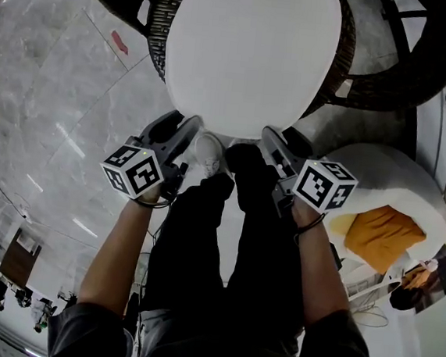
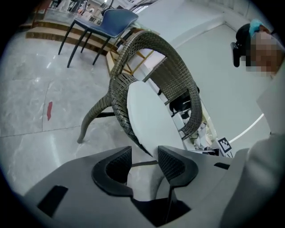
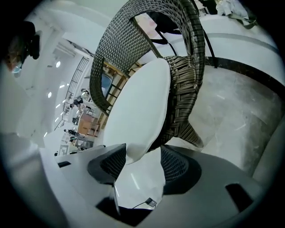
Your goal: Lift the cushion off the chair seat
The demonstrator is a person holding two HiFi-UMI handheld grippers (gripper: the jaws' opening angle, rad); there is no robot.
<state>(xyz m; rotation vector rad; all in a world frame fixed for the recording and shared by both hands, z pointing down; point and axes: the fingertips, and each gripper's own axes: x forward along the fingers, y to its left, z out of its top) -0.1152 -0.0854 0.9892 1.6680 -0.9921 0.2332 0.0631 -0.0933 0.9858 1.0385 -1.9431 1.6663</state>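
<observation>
A white oval cushion (image 1: 251, 51) lies on the seat of a dark wicker chair (image 1: 161, 26). My two grippers sit at its near edge, one at each front corner. The left gripper (image 1: 190, 125) is open; in its own view the cushion (image 2: 147, 118) ends just at the tip of the right-hand jaw, and the left gripper (image 2: 144, 151) has only floor between its pads. The right gripper (image 1: 269, 136) is open too. In the right gripper view the cushion's edge (image 3: 138, 111) dips into the right gripper (image 3: 143, 149), close to the left-hand pad, unpressed.
The chair's woven back (image 2: 173, 58) (image 3: 147, 26) curves behind the cushion. A person's legs and a shoe (image 1: 208, 153) stand between my grippers. A white round seat with an orange pillow (image 1: 386, 233) is at the right. A blue chair (image 2: 111, 22) stands far off.
</observation>
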